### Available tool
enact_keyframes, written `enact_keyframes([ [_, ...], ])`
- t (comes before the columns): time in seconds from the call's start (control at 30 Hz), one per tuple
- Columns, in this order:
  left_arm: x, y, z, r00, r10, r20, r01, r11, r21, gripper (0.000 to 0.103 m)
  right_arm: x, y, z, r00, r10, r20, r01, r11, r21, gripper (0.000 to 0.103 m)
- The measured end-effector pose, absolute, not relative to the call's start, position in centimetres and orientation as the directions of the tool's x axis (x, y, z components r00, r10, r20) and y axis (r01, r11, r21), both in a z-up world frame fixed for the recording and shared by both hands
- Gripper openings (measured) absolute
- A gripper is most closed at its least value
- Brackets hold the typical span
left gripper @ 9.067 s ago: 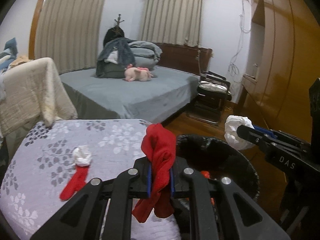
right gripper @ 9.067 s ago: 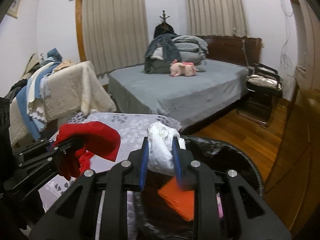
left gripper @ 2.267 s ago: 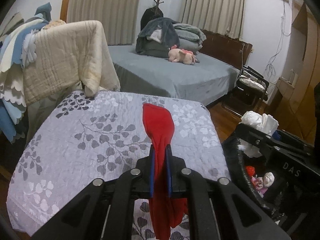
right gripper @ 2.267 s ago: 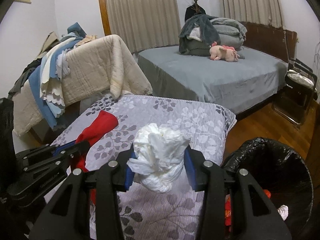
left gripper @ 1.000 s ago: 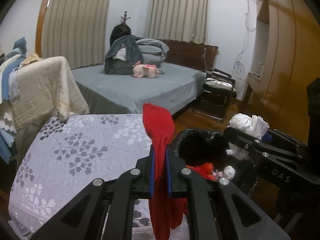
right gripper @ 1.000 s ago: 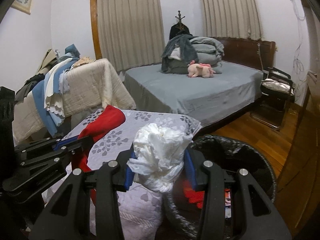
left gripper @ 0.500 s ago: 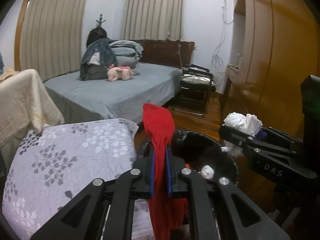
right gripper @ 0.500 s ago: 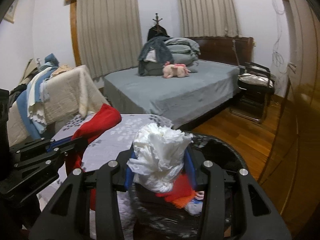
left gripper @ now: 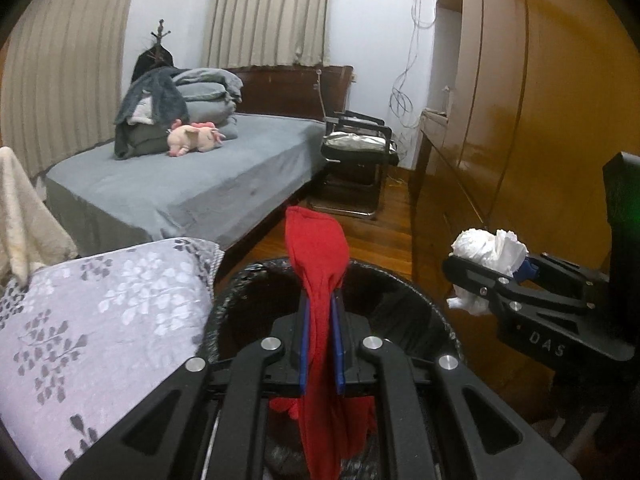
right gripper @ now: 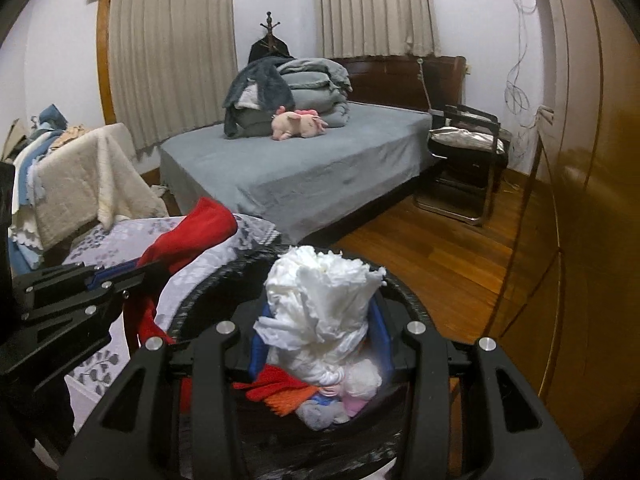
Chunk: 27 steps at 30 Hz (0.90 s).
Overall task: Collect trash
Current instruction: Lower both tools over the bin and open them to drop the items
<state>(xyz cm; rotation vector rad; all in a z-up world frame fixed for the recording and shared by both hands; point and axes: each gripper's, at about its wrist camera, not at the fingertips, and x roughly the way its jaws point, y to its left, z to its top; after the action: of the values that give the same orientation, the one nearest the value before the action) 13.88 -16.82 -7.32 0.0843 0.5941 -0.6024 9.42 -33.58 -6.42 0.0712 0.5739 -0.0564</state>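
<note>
Red cloth (left gripper: 316, 256) above black bin (left gripper: 400, 280)

Red cloth (left gripper: 318, 264), white crumpled wad (right gripper: 320, 300) above black-lined bin (left gripper: 400, 284).

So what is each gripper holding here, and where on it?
Left gripper pinches the red cloth about mid-length, ends sticking out above and below. Right gripper clamps the white paper wad by its lower half.

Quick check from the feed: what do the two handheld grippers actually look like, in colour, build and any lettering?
Both are matte black plastic. The left gripper has angular linkage arms with triangular cut-outs, round silver pivot bolts and blue pads lining its fingers. The right gripper is built the same way, with silver bolts and blue pads. Seen side-on from the left wrist view, its body carries pale "DAS" lettering. No cables, hands or sleeves show.
</note>
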Motion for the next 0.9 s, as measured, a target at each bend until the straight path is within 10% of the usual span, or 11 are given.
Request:
enact_keyframes([
  [0.6,20.0,-21.2,-10.7,0.601,-0.518,-0.608,0.587,0.803,-0.103,0.012,14.3,-36.2,-11.2,0.787,-0.065,-0.613,0.120,0.992,0.049,0.052],
  [0.9,20.8,-19.7,-10.6,0.606,-0.513,-0.608,0.575,0.811,-0.112,0.052,14.0,-36.4,-11.1,0.797,-0.079,-0.599,0.132,0.990,0.045,0.078],
])
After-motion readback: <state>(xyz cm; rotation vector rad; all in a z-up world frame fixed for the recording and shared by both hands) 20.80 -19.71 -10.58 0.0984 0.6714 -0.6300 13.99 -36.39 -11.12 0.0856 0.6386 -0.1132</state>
